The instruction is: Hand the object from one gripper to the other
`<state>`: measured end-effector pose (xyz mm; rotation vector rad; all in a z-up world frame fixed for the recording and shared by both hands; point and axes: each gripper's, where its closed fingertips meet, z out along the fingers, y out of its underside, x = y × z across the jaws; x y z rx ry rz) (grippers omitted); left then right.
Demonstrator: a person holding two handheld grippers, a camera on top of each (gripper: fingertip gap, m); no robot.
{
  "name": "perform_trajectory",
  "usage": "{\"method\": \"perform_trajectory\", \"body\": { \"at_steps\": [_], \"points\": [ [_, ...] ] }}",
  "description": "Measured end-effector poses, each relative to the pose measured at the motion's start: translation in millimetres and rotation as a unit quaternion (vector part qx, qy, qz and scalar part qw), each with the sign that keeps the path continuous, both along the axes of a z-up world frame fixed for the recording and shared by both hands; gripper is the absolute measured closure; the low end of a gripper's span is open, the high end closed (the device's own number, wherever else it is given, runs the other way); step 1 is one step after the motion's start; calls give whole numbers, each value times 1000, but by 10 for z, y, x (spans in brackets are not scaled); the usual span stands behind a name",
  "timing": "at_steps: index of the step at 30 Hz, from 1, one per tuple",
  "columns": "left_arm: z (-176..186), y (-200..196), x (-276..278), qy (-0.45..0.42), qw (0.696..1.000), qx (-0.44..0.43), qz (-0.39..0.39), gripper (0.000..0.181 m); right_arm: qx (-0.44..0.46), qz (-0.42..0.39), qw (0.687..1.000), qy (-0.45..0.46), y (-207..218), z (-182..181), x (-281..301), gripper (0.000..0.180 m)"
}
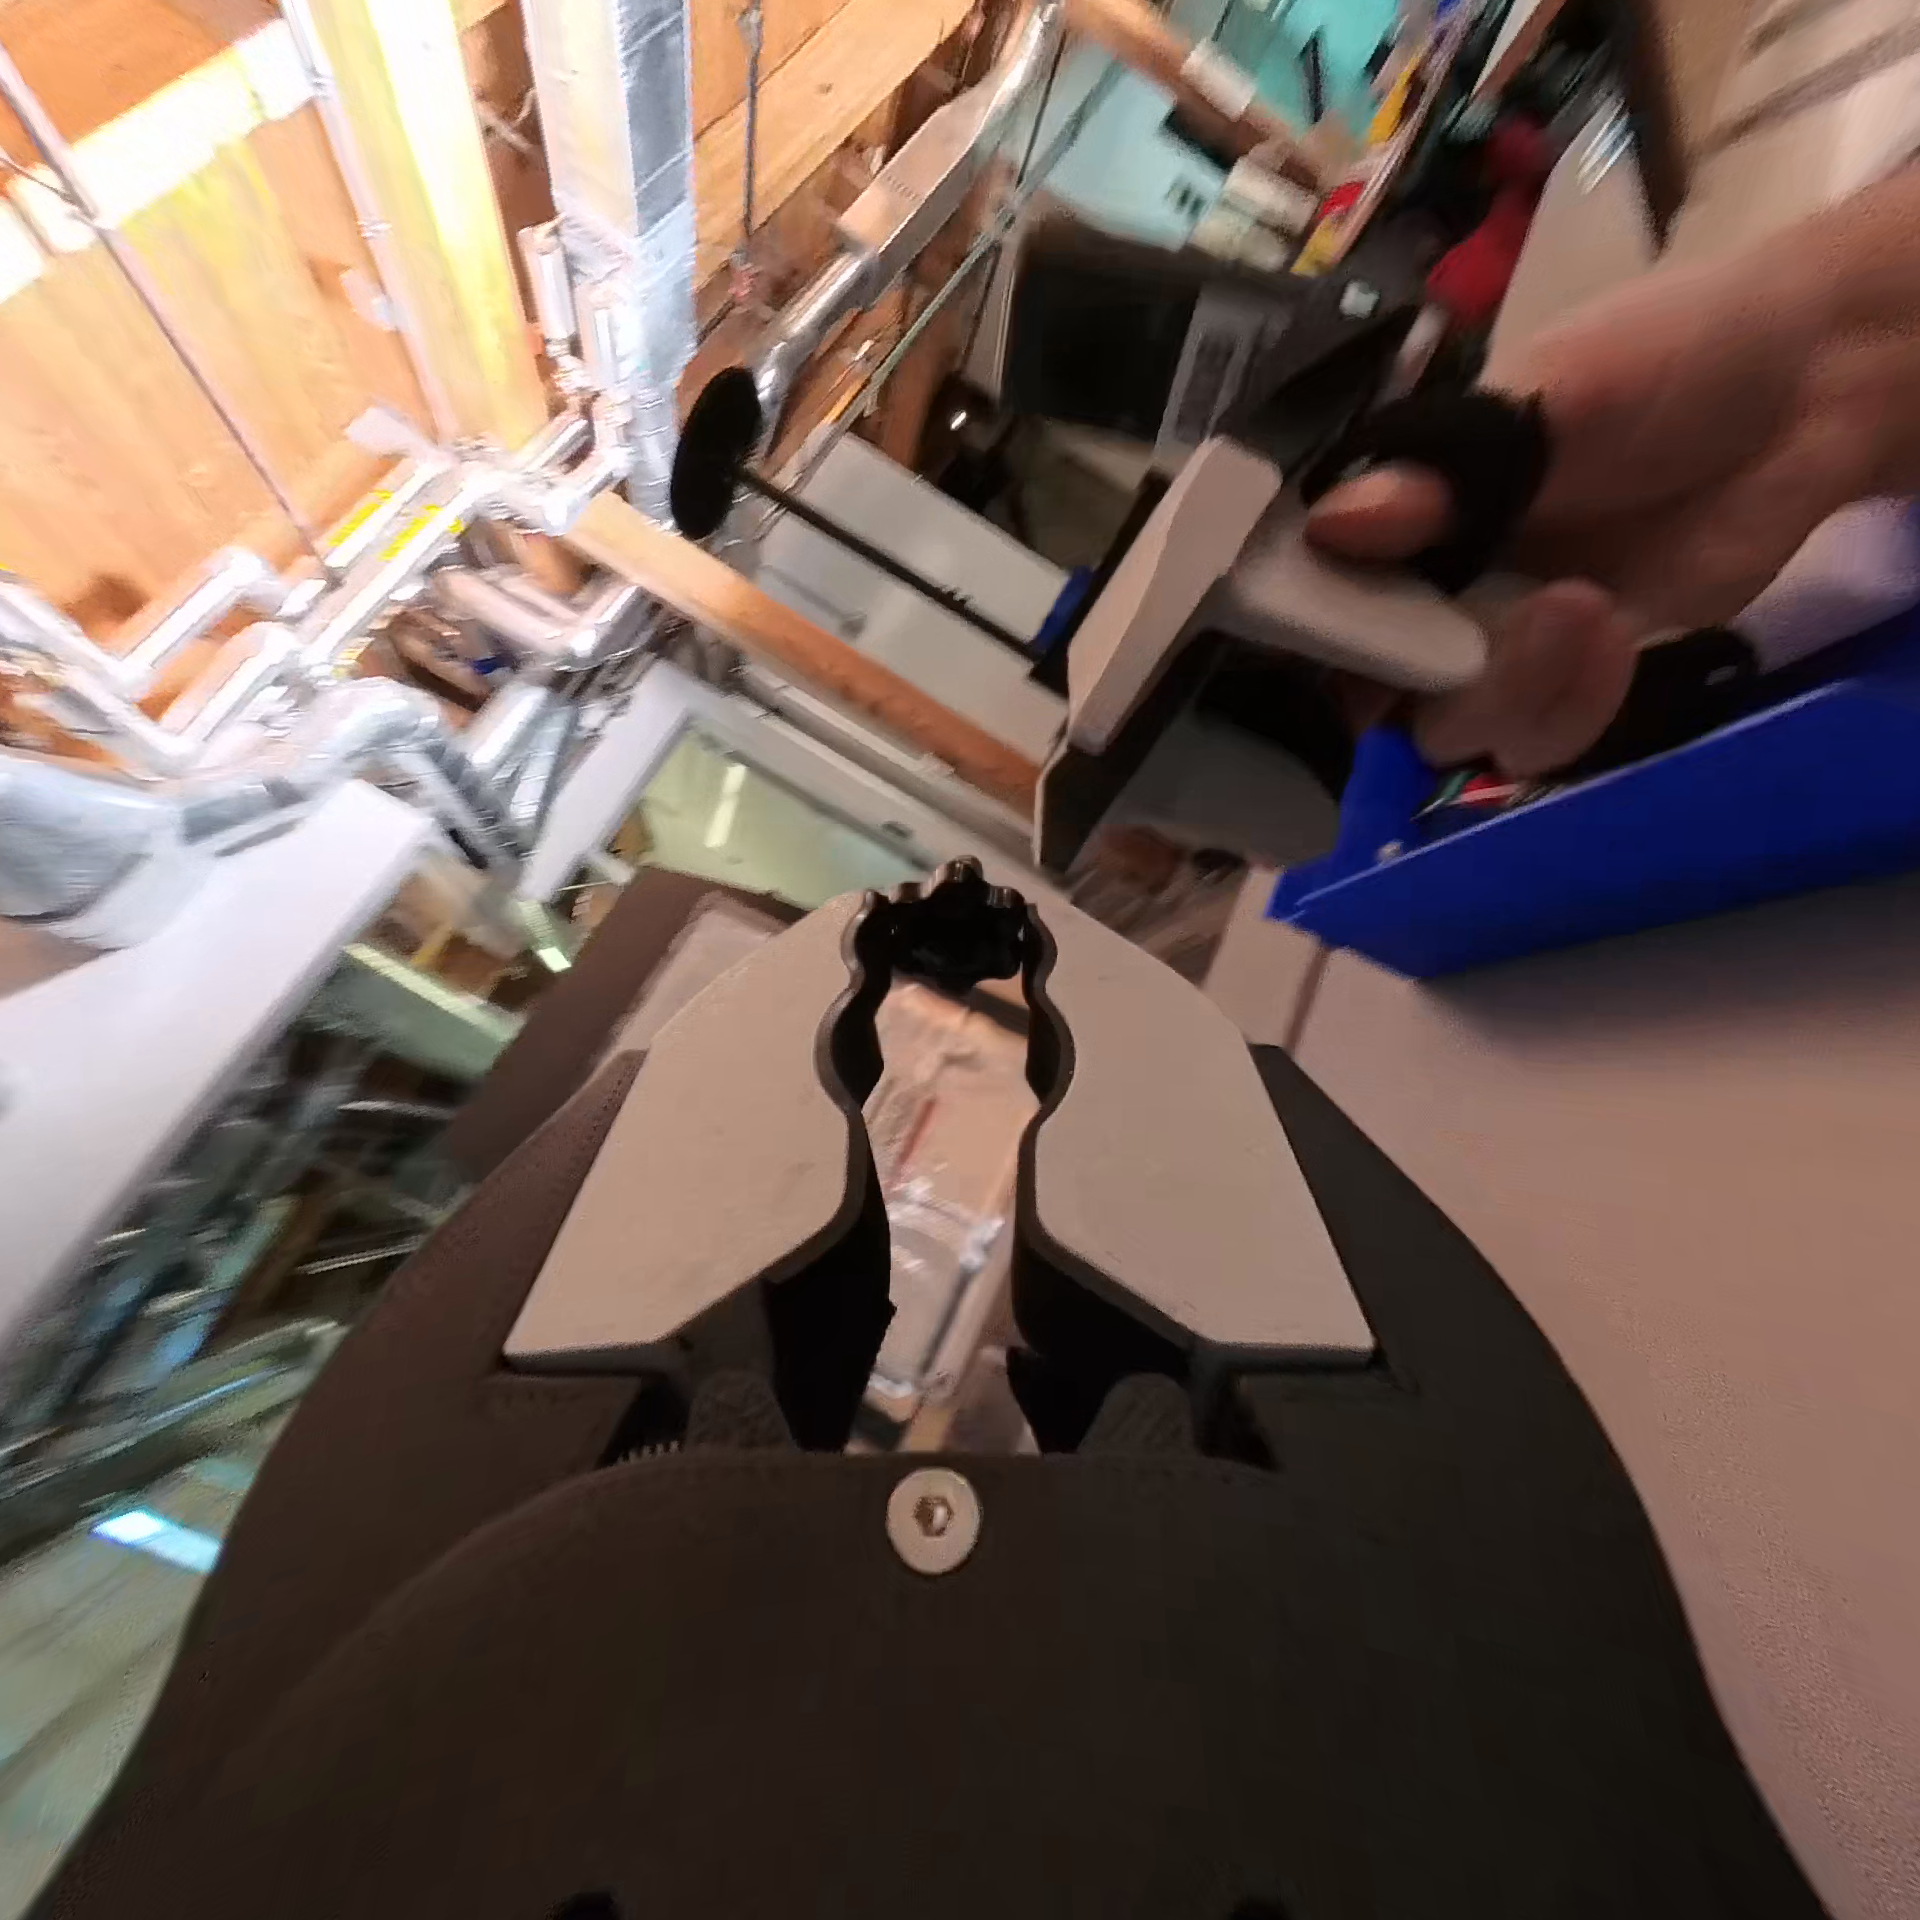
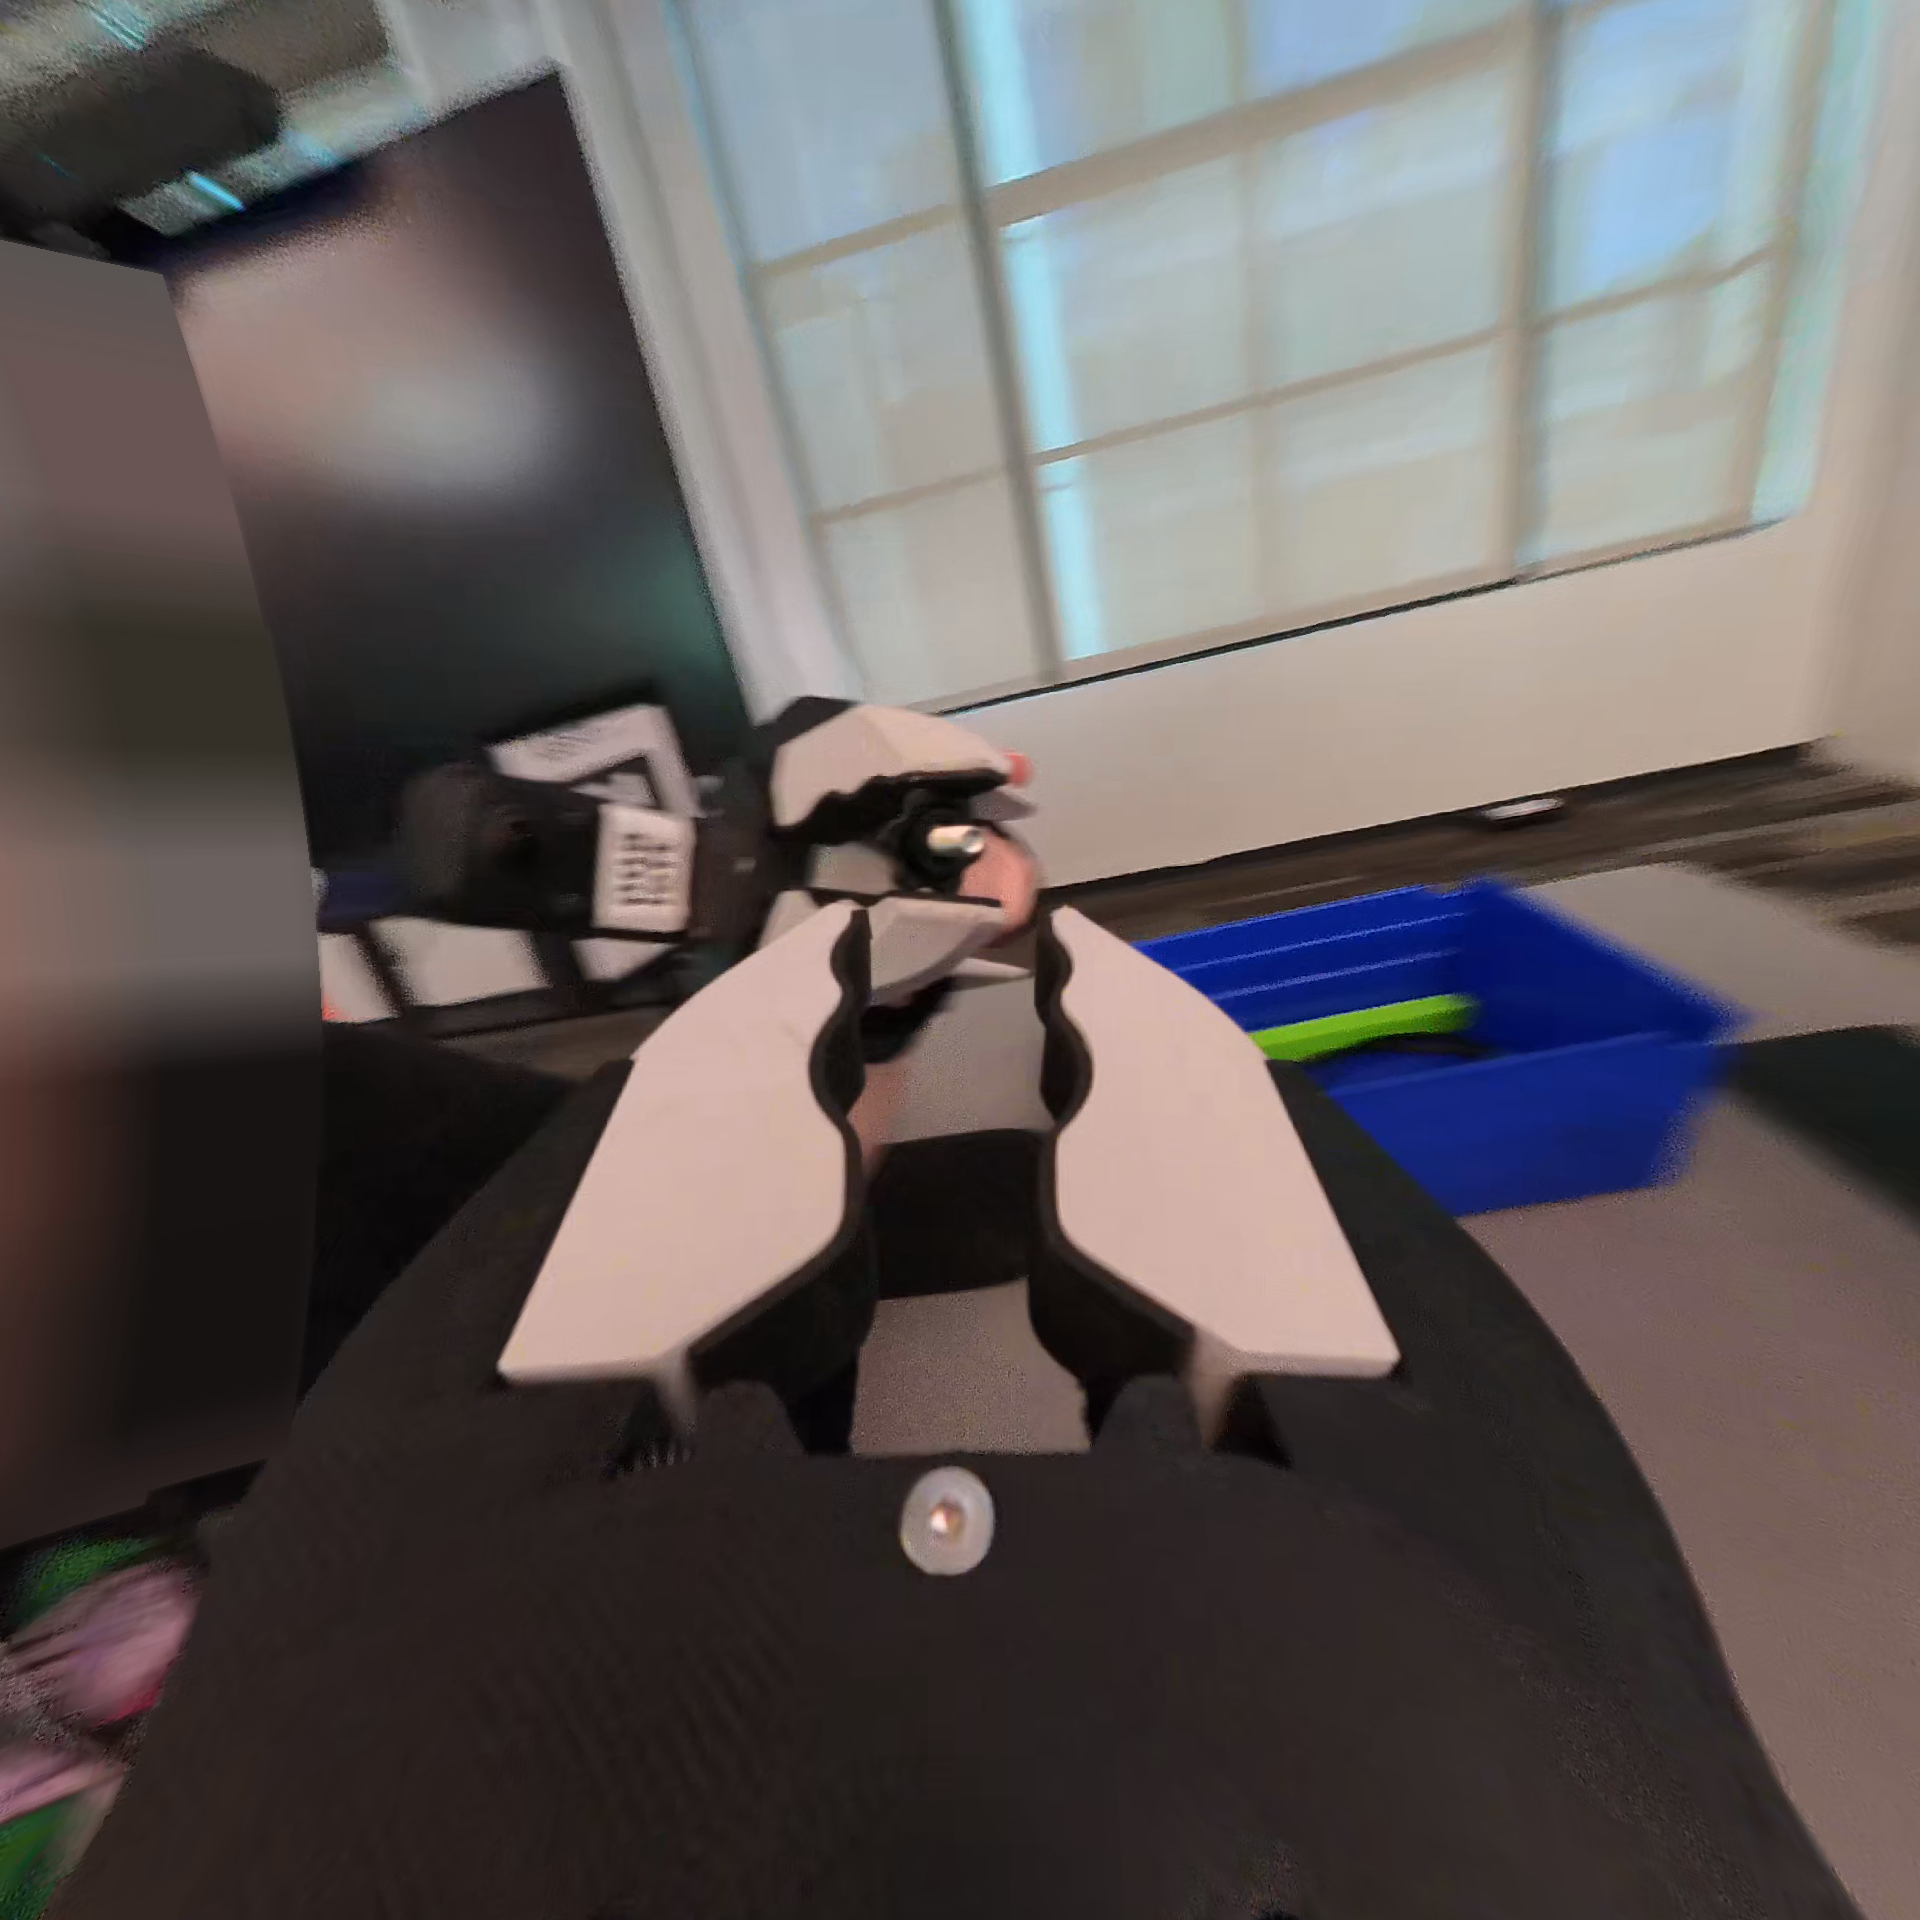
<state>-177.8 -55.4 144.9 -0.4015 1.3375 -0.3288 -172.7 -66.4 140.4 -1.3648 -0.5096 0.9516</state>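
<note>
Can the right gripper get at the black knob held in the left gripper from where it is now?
Probably yes. The right gripper is open and aimed at the black knob, whose metal stud end sticks out of the left gripper; nothing visible lies between them.

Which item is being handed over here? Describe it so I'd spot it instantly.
Start at the left gripper, raised beside the blue bin. Pinched at its fingertips is a small black knob with a lobed rim. The right wrist view shows a short silver stud sticking out of it, unlike the grey fingers around it.

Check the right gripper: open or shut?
Open. Its fingers stand apart around an empty gap; the knob sits in the left gripper.
</note>
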Motion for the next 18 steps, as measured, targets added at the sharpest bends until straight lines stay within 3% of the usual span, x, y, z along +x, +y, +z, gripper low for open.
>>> {"method": "perform_trajectory", "body": {
  "at_steps": [2,5,8,14,18],
  "points": [
    [69,116,1,-43,996,59,60,157,68,-123,988,-61,98,67,180,145],
    [155,161,-7,-115,972,159,132,158,207,-255,932,-156,21,243,198,144],
    [144,47,26,-154,959,192,138,158,275,-292,881,-251,-64,248,-39,145],
    [120,-170,53,-178,950,219,132,158,256,-307,876,-270,-28,194,-199,150],
    [118,-239,53,-177,950,223,128,157,276,-336,839,-327,-15,169,-172,154]
  ]
}}
